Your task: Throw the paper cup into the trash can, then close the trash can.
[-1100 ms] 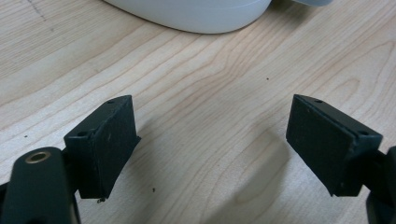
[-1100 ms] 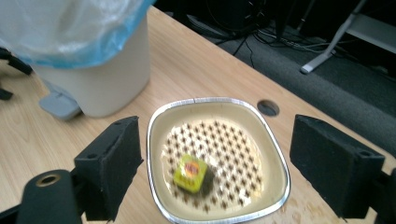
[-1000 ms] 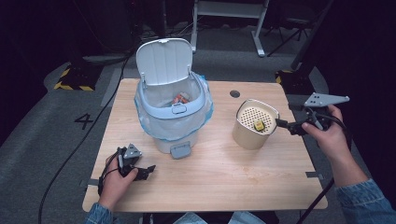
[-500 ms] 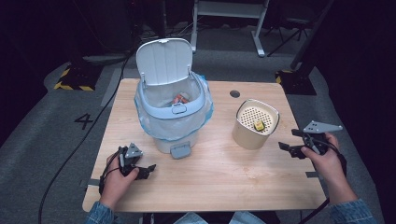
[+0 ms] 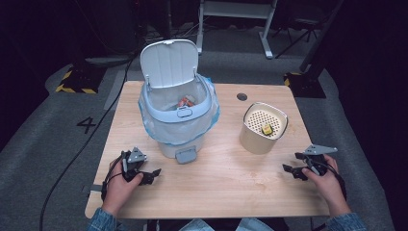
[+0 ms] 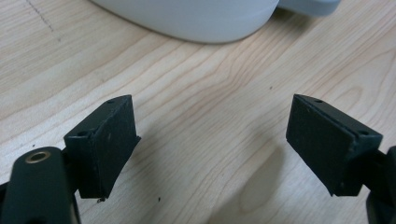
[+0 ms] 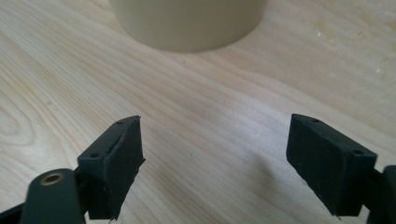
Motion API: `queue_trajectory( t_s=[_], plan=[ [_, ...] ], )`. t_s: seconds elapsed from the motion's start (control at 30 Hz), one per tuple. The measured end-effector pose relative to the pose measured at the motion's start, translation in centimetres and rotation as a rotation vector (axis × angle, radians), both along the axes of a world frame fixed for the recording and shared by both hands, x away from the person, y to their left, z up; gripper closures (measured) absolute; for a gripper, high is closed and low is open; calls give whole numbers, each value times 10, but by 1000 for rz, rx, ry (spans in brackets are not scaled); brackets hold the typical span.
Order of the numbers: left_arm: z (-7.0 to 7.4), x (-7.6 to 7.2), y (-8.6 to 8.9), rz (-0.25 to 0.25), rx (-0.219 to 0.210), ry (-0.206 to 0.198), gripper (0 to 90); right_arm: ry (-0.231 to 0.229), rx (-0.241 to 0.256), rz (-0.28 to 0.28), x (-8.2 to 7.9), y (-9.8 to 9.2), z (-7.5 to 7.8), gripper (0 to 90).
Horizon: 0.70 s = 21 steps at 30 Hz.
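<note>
Looks like a lab or recording studio, not a home. Evidence: lone light-wood table (image 5: 226, 192) on grey carpet floor (image 5: 62, 144), surroundings dark w/ black backdrop. Floor has a painted "4" (image 5: 88, 125) beside the table & yellow-black hazard tape (image 5: 72, 89) at the base of a stand, far left. Black cable (image 5: 72, 163) runs across the carpet. Behind the table: white metal frame legs (image 5: 262, 29), like a desk or equipment stand. Table has a round cable hole (image 5: 242, 96), office-desk style.
</note>
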<state>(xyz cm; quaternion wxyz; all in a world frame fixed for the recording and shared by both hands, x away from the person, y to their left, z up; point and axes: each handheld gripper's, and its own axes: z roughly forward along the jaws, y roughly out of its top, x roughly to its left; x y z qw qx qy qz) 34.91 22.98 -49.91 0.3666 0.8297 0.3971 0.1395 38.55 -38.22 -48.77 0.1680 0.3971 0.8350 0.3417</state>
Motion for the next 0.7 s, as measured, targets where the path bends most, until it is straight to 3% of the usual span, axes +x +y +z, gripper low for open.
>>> queue_trajectory(
  t_s=[0.07, 0.13, 0.27, 0.4, 0.47, 0.6, 0.7],
  plan=[
    [1, -1, 1, 10, -22, 6, 165, 3, -5, -7, 0, 2, -11, 157],
    [3, -1, 4, 18, -39, 8, 165, -30, 26, -24, -1, 3, -16, 145],
    [6, -2, 8, 24, -27, -4, 170, -34, 29, -23, 0, 3, -16, 144],
    [9, -2, 9, 29, -42, -2, 175, -35, 29, -22, 0, 3, -16, 144],
    [16, 0, 11, 28, -52, -10, 175, -35, 29, -22, 0, 3, -16, 144],
    [36, 3, 14, 27, -113, -44, 179, -36, 28, -22, 0, 3, -16, 144],
    [50, 5, 13, 6, -122, -63, 181, -36, 28, -22, 0, 3, -16, 144]
  ],
)
